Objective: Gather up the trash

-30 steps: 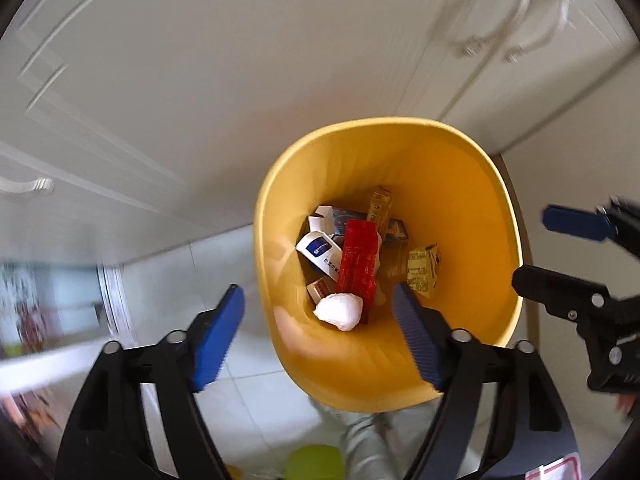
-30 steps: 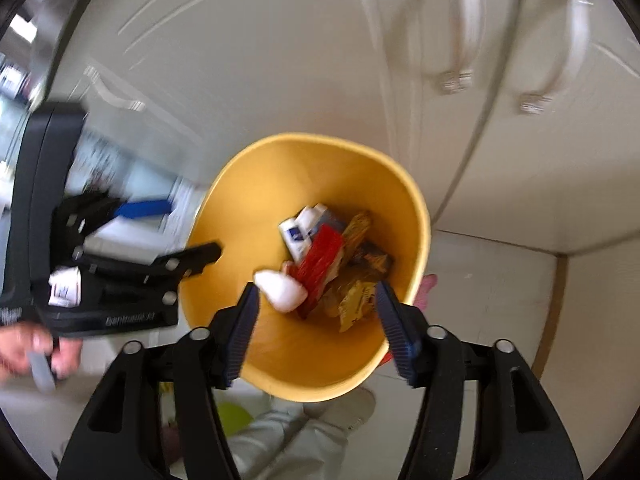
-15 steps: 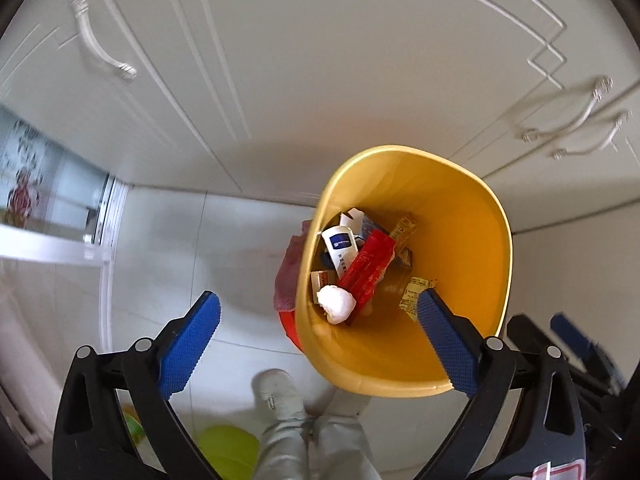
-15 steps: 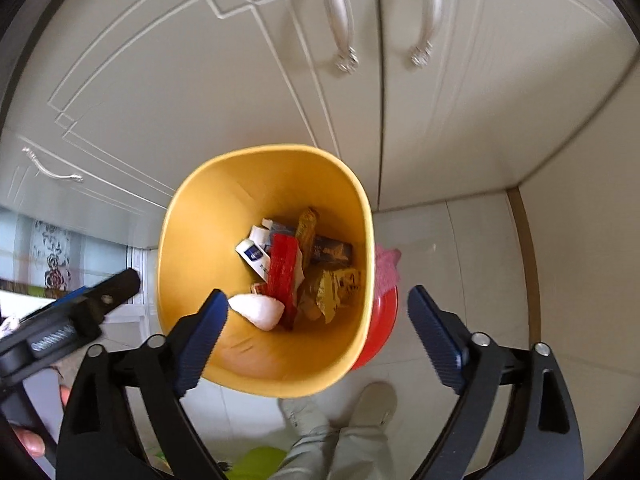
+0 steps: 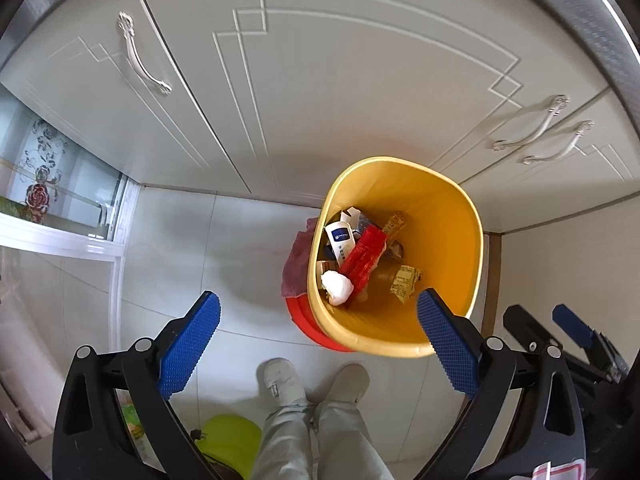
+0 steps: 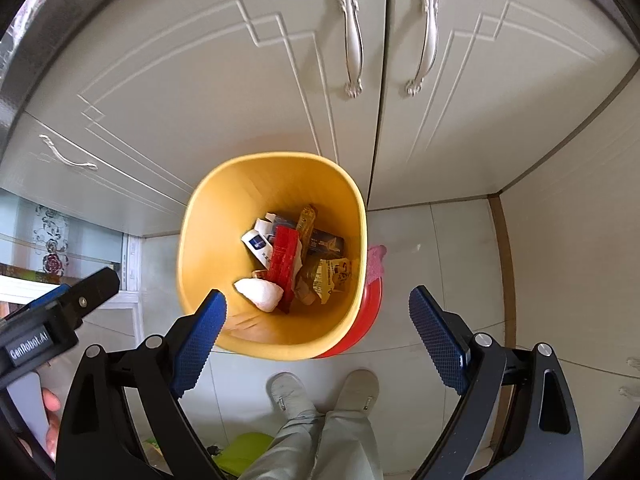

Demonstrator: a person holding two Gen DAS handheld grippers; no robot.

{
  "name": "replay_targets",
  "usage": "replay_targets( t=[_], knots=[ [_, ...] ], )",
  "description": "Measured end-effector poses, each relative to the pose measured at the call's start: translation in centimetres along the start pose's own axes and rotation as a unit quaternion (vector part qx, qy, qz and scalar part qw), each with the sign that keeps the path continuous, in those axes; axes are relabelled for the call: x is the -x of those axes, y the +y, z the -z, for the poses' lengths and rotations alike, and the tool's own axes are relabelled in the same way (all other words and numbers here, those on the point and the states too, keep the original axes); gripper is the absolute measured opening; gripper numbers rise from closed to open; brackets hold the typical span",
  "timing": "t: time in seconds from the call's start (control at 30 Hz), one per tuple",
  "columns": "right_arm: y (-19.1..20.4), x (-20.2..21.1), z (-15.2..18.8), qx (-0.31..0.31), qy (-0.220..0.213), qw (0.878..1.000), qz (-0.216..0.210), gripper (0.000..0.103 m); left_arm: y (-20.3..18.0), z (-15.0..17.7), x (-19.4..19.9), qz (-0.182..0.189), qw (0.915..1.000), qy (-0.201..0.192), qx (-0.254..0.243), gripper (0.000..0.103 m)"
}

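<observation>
Both tools hang above the floor with jaws spread wide, gripping nothing. From the left tool (image 5: 318, 344), the yellow bin (image 5: 448, 216) sits at one o'clock; from the right tool (image 6: 318, 326) it (image 6: 208, 248) lies at twelve. Inside rest a white wad (image 6: 260, 295), red packet (image 6: 283, 258) and yellow wrapper (image 6: 332, 278). Cabinet doors (image 6: 200, 80) stand behind it.

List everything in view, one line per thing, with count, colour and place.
bin: 1, yellow, on floor before the cabinets
tissue wad: 1, white, inside bin
red packet: 1, red, inside bin
tube: 1, white and blue, inside bin
basin: 1, red, behind the bin
cabinet handles: 3, silver, on white doors
shoes: 2, pale, floor below bin
left gripper: 1, black with blue pads, open
right gripper: 1, same, open
</observation>
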State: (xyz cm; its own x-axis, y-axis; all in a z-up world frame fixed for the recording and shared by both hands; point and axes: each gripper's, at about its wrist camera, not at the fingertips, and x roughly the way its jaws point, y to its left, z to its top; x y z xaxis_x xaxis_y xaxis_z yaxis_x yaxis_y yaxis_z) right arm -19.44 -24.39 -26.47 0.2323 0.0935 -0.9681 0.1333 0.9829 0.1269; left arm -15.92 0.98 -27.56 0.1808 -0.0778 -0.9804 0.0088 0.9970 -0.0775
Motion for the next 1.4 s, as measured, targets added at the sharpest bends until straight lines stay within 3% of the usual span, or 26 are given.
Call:
replay_targets(
  t=[0.5, 0.87, 1.4],
  knots=[
    [0.9, 5.6, -0.2, 0.041, -0.016, 0.999, 0.024, 0.093, -0.7, 0.9, 6.5, -0.018, 0.9987, -0.028, -0.038, 0.098],
    [1.5, 7.8, -0.9, 0.067, -0.035, 0.997, 0.029, 0.093, -1.8, 0.5, 8.0, -0.021, 0.9975, -0.038, -0.055, 0.098],
    [1.5, 7.4, -1.4, 0.062, -0.029, 0.997, 0.029, 0.093, -1.8, 0.0, 8.3, -0.023, 0.9971, -0.041, -0.060, 0.098]
  ],
)
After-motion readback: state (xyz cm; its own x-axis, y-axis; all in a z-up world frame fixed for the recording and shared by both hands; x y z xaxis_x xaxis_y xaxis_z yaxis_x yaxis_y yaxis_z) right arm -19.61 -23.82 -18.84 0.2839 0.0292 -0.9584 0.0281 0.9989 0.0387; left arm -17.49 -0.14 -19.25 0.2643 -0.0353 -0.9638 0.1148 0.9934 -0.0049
